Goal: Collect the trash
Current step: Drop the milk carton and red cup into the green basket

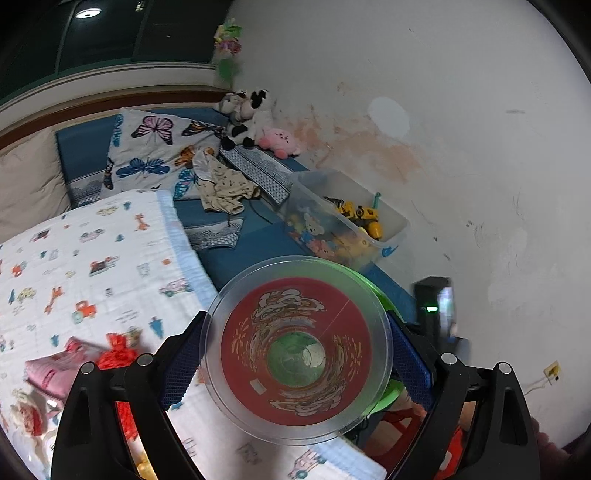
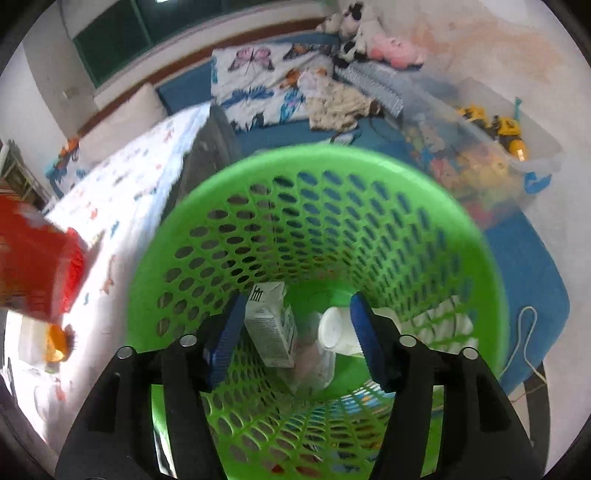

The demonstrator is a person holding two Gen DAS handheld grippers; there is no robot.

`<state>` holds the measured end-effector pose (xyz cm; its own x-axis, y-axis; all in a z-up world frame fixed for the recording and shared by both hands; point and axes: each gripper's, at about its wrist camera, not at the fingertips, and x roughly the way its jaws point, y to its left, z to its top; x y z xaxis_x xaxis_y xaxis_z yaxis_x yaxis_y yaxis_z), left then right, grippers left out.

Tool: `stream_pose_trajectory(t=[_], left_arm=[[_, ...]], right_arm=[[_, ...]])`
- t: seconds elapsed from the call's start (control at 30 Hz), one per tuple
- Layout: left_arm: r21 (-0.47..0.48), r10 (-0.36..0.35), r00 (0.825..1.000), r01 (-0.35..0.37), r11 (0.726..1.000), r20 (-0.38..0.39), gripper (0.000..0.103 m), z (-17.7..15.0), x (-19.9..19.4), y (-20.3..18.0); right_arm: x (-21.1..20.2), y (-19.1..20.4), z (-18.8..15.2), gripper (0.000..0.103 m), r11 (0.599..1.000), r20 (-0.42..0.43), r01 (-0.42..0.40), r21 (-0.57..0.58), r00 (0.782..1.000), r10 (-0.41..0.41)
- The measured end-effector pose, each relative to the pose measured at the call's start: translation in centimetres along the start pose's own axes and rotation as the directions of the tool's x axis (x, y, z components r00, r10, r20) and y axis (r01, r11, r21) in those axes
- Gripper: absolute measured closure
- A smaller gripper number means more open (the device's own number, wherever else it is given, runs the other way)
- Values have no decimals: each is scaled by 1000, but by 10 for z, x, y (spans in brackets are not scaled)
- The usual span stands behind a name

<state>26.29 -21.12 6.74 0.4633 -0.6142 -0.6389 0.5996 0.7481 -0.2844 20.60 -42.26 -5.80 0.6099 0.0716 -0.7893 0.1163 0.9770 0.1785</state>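
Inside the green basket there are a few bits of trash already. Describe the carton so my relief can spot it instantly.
Look down into the green mesh basket in the right wrist view. Near its bottom, just right of the right tool's left finger, a small white drink carton stands up. Unlike the round white bottle beside it, it is boxy, with grey print.

Lighting: bright indoor, ceiling lamp (image 1: 87,13) glaring. Fisheye edges dark, bent. Motion blur: green basket (image 2: 369,162) rim, red cup (image 2: 37,258).

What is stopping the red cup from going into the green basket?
Nothing visible. The left gripper holds the red cup by its clear rim, and the green basket has an open mouth. Inside it lie only a carton and a white bottle.
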Motion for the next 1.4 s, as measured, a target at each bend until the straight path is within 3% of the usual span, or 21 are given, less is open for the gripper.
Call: stream_pose_trajectory(t=[0.17,0.33,0.63,0.8,1.0,1.2,1.4], left_arm=[[39,15,999,-13,999,-46,15,1,33,-21],[54,24,993,-18,998,-118,15,-6,73,-38],[90,72,965,-50,995,-251,14,-25,137,-57],[73,55,948,-34,997,-315,14,-34,155,-57],[45,21,945,-6,999,-326,13,-41,149,-55],[46,-9,960,22,999,-280,10,-40,117,-59],[49,12,981,-3,999,-192,10,-45,62,-52]], right_arm=[[-43,-10,-8,30,1000,110,19,3,994,-19],[-71,-22,-22,27,999,193,42,21,980,-45],[-74,-29,-48,24,998,213,43,37,976,-50],[-69,-31,-59,24,998,197,35,50,979,-44],[-73,-31,-64,24,998,206,17,66,978,-31],[-81,-23,-72,24,998,215,5,61,976,-18],[-95,-7,-79,23,999,233,-10,51,972,-2]])
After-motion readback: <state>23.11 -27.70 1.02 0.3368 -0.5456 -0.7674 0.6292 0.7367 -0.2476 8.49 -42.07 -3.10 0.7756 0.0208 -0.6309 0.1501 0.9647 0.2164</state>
